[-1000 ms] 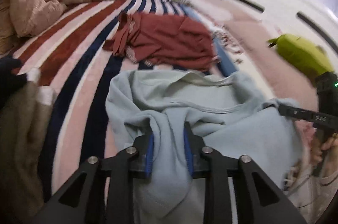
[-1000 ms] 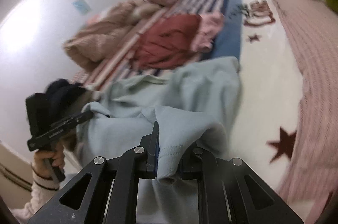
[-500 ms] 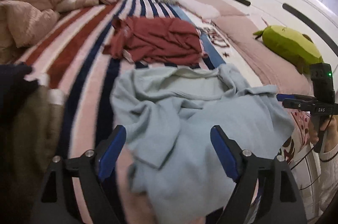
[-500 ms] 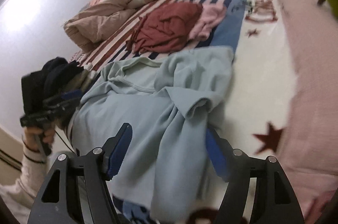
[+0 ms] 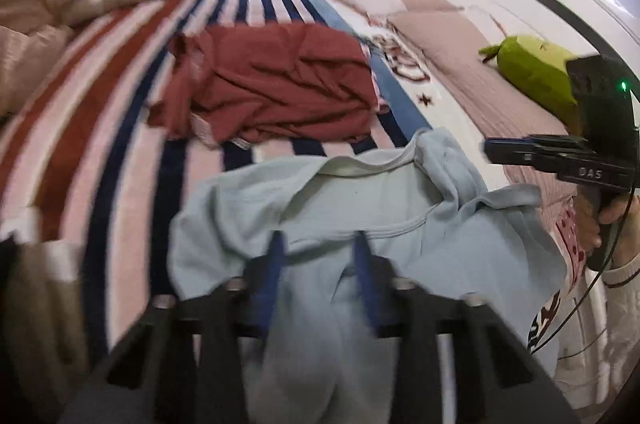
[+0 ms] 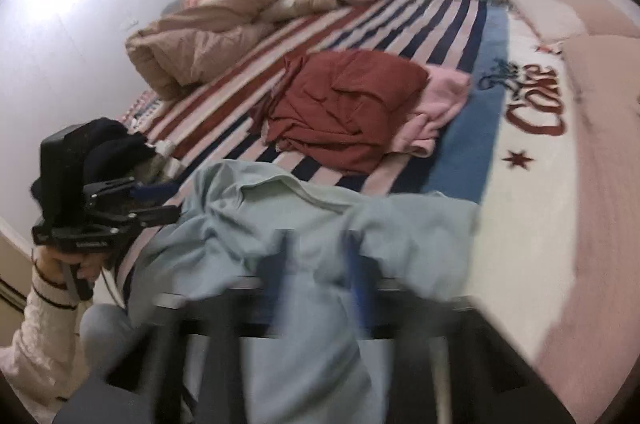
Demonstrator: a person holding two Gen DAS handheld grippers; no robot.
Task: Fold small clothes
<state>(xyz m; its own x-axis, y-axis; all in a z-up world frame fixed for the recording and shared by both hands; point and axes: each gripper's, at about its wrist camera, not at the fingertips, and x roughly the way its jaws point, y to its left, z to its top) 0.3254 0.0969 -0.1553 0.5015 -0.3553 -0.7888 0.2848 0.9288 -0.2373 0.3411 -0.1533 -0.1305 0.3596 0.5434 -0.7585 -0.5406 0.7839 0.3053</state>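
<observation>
A light blue garment point(image 5: 360, 191) lies crumpled on the striped blanket point(image 5: 100, 143), neckline away from me. In the left wrist view my left gripper point(image 5: 319, 248) sits at the garment's near edge, its jaws closing with a bunched fold pinched between the blue pads. In the right wrist view, which is blurred by motion, my right gripper point(image 6: 318, 252) is closing on the near right part of the same garment point(image 6: 280, 207), with cloth between its pads. Each view shows the other hand point(image 5: 592, 224) point(image 6: 60, 264) at the bed's near edge.
A maroon garment point(image 5: 280, 83) lies beyond the blue one, with a pink one point(image 6: 440, 103) beside it. A beige duvet point(image 6: 200, 39) is heaped at the far left and a green plush toy point(image 5: 532, 75) lies on the right. Dark clothes point(image 5: 40, 304) lie at the near left.
Both grippers held folds of the blue garment, let go and opened wide above it, then closed on it again at its near edge.
</observation>
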